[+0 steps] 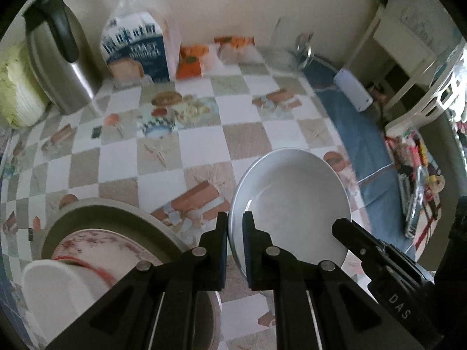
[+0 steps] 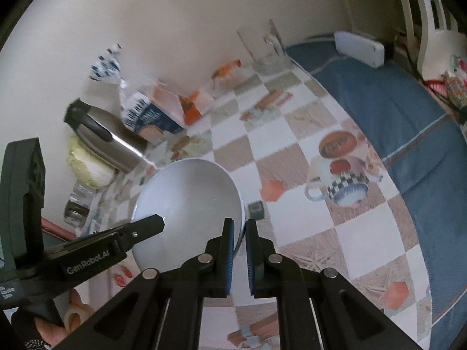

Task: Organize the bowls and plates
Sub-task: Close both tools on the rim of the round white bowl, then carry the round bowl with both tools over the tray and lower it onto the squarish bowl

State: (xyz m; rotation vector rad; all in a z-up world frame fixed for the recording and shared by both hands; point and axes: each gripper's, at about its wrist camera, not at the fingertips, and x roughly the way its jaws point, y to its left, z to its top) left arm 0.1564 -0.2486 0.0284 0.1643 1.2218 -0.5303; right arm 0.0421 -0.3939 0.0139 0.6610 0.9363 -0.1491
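We see the right gripper (image 2: pixel 240 243) clamped on the near rim of a white bowl (image 2: pixel 189 201), which hangs tilted above the checked tablecloth (image 2: pixel 321 233). The left gripper (image 2: pixel 157 221) grips the bowl's opposite rim from the left. By the wall stand a steel flask (image 2: pixel 108 143), a bread bag (image 2: pixel 146 113) and a glass jug (image 2: pixel 265 49).

bowl (image 1: pixel 287 201) right of plates (image 1: pixel 122 233) (stacked)
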